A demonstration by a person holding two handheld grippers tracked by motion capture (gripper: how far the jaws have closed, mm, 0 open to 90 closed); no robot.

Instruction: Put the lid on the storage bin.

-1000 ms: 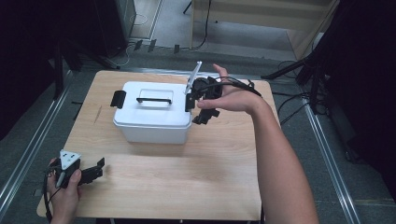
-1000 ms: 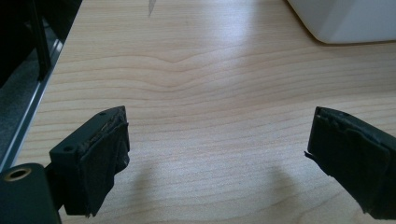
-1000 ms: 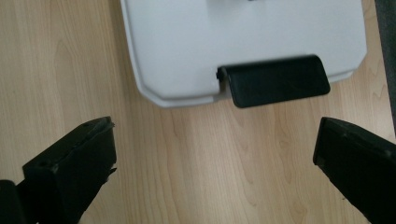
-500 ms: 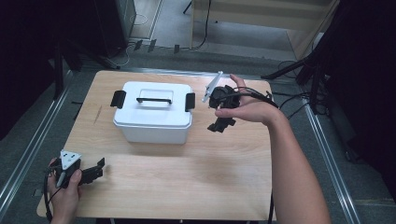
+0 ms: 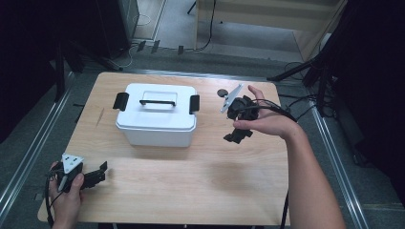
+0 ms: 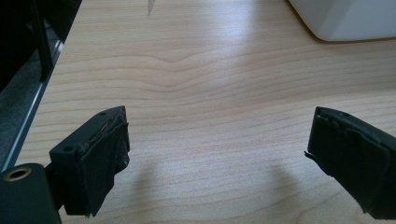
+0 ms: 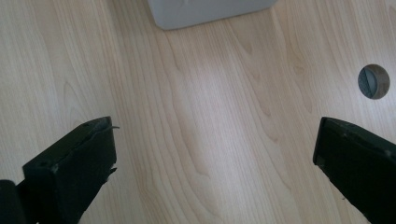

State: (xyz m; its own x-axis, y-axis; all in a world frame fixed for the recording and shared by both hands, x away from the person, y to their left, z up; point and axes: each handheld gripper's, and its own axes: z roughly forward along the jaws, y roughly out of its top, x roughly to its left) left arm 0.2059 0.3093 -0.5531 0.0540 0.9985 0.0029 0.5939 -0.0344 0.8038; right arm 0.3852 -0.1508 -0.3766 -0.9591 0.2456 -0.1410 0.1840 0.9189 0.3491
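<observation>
I'm seeing the white box (image 5: 156,120) sitting lidded mid-table, contents hidden. I'm holding my right gripper (image 5: 237,137) beside it, jaws gaping, gripping nothing; my left gripper (image 5: 98,175) is idling wide and empty near the wooden table (image 5: 191,181) edge.

Matt light-wood table (image 5: 191,181), smooth white plastic box (image 5: 157,125) w/ prob. matt black plastic clips.
</observation>
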